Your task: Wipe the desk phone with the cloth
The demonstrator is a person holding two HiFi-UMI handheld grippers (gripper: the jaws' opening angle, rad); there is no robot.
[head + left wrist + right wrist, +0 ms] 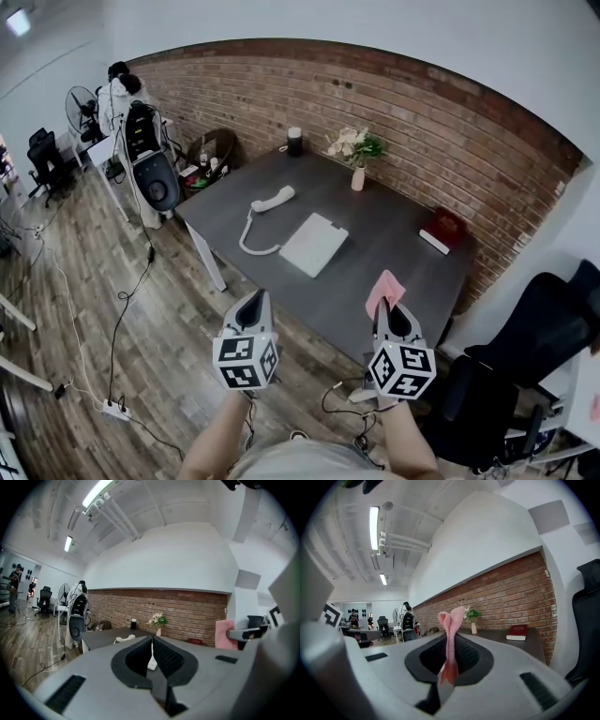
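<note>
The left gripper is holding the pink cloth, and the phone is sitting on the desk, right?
Not quite. The pink cloth is pinched in the right gripper, as the right gripper view shows. The left gripper has its jaws shut on nothing. The phone does sit on the desk.

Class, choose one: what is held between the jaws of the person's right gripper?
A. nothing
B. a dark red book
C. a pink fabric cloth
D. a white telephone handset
C: in the right gripper view, the pink fabric cloth stands pinched between the closed jaws of the right gripper.
</note>
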